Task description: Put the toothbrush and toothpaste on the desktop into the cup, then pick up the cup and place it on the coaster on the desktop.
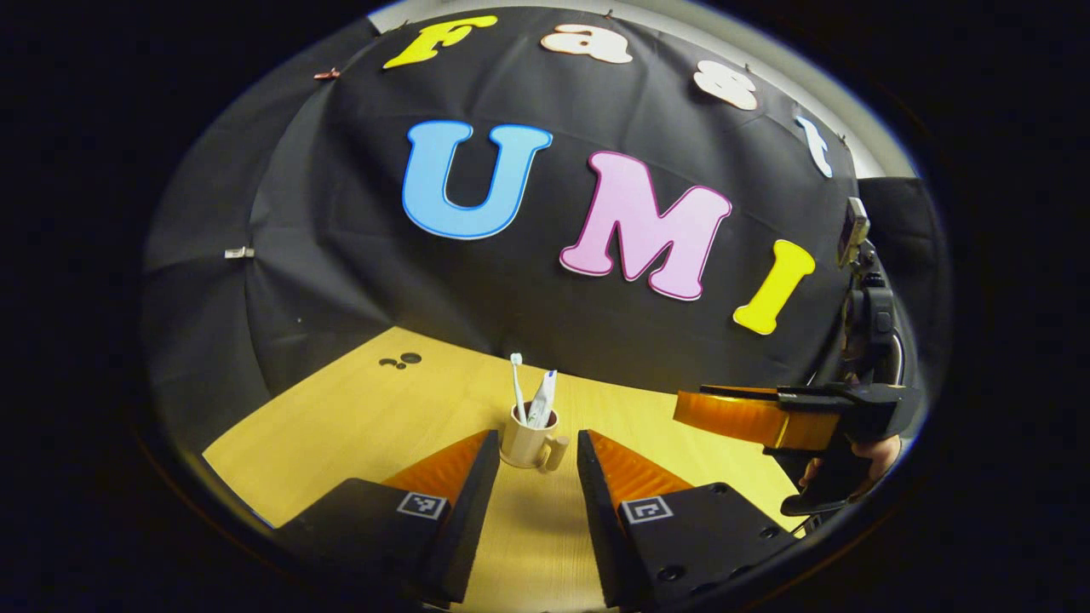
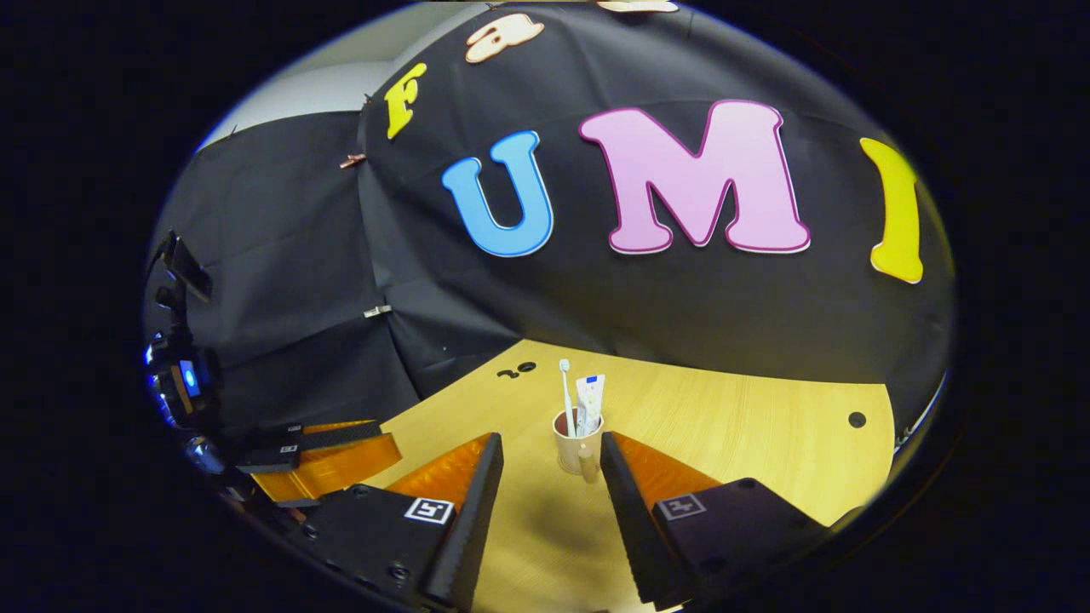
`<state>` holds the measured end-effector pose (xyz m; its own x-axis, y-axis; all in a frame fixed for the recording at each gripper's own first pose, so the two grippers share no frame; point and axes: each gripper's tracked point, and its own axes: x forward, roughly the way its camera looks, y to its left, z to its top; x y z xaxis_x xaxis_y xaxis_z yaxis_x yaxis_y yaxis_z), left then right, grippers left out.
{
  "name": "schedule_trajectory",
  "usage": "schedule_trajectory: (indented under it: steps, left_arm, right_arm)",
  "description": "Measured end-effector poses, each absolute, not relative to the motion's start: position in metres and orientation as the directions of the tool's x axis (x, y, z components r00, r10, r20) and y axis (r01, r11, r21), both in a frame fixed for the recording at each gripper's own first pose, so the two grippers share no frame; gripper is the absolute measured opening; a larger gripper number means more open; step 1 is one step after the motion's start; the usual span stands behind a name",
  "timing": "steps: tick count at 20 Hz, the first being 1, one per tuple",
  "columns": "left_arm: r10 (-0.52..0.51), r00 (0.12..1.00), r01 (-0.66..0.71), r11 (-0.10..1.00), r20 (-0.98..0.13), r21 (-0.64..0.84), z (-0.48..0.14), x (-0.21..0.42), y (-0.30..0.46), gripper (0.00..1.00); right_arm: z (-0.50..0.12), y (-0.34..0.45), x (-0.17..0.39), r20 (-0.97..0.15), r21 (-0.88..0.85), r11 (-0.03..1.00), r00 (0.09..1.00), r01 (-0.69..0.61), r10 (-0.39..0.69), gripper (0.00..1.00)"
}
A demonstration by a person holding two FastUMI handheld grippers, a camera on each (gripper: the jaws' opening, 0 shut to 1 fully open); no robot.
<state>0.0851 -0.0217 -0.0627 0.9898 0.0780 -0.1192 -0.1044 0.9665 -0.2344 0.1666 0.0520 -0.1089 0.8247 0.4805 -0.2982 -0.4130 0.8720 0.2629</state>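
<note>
A cream cup point(image 1: 528, 446) with a side handle stands upright on the wooden table point(image 1: 341, 426). A white toothbrush point(image 1: 517, 385) and a toothpaste tube point(image 1: 542, 398) stick up out of it. My left gripper point(image 1: 537, 438) is open, and the cup stands just past its fingertips, centred on the gap. In the right gripper view the same cup point(image 2: 570, 444) holds the toothbrush point(image 2: 565, 388) and toothpaste point(image 2: 589, 400). It stands just ahead of my open right gripper point(image 2: 552, 444). Neither gripper touches the cup.
The right gripper point(image 1: 749, 417), held by a hand point(image 1: 843, 477), hovers to the right over the table. In the right gripper view the left gripper point(image 2: 328, 464) sits low at the left. Small dark dots point(image 2: 517, 370) mark the far tabletop, and another dot point(image 2: 857, 419) lies at the right.
</note>
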Motion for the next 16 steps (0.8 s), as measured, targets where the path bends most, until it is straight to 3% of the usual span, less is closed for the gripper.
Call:
schedule_trajectory:
  steps: [3, 4, 5, 10, 16]
  left_arm:
    - [0.065, 0.994, -0.084, 0.967, -0.086, -0.242, -0.05, 0.065, -0.031, 0.64]
    - [0.069, 0.995, -0.085, 0.969, -0.074, -0.232, -0.047, 0.059, -0.03, 0.78]
    - [0.071, 0.996, -0.083, 0.972, -0.061, -0.218, -0.043, 0.053, -0.029, 0.86]
    - [0.039, 0.999, -0.044, 0.983, -0.029, -0.179, -0.034, 0.026, -0.028, 0.91]
    - [0.04, 0.999, -0.039, 0.984, 0.004, -0.174, -0.019, 0.023, -0.031, 0.91]
  right_arm:
    - [-0.093, 0.047, 0.14, -0.275, 0.27, 0.879, 0.843, -0.394, 0.462, 0.8]
    - [-0.088, 0.047, 0.131, -0.267, 0.27, 0.882, 0.851, -0.386, 0.453, 0.83]
    - [-0.083, 0.046, 0.123, -0.257, 0.268, 0.888, 0.86, -0.375, 0.441, 0.84]
    - [-0.068, 0.033, 0.096, -0.262, 0.221, 0.929, 0.899, -0.297, 0.35, 0.93]
    - [-0.048, 0.026, 0.077, -0.213, 0.214, 0.934, 0.919, -0.287, 0.332, 0.93]
